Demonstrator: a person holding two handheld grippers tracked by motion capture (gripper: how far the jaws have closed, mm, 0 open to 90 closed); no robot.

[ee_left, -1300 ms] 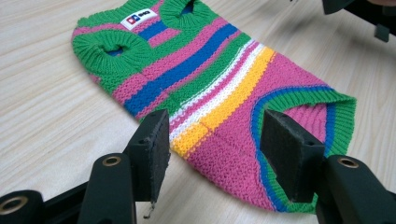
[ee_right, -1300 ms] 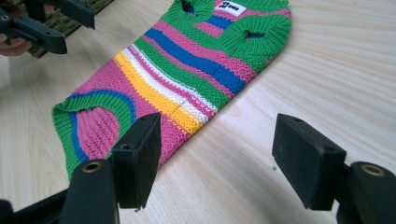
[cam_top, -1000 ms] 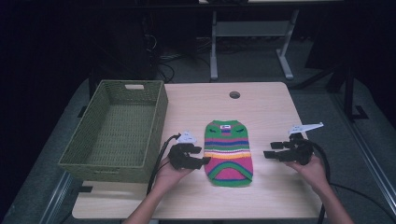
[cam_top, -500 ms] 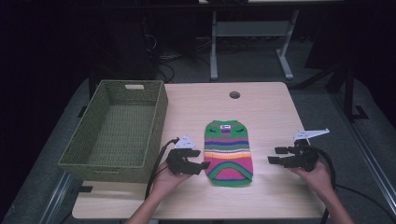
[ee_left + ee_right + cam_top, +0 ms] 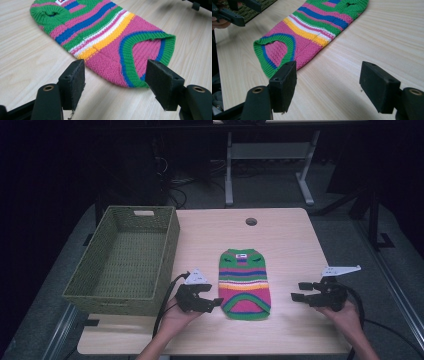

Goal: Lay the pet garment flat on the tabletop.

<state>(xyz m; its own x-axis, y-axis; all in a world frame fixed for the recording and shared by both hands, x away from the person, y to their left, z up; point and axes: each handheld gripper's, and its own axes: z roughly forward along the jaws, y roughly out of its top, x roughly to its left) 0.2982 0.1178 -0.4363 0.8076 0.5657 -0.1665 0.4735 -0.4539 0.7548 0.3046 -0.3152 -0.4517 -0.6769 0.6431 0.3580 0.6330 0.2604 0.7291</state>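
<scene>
I hold two grippers over a pale wooden table (image 5: 280, 235), one to either side of a striped knitted sweater (image 5: 244, 283) that lies flat near the table's middle, neck end away from me and open hem toward me. My left gripper (image 5: 215, 303) sits just beside the sweater's near left edge, its tips close to the green hem without touching it. Its jaws have just been opening and stand spread, with nothing between them; in the left gripper view (image 5: 115, 75) bare table shows between the two black pads, and the sweater (image 5: 105, 37) lies just beyond them, its pink, yellow, white, blue and green bands running across. My right gripper (image 5: 299, 291) hovers well apart from the sweater's right edge, over bare wood, its jaws also spread with nothing in them. In the right gripper view (image 5: 328, 82) the sweater (image 5: 312, 27) lies ahead and to the left of the pads. A green woven basket (image 5: 150, 227) stands at the table's left side, apart from the sweater.
</scene>
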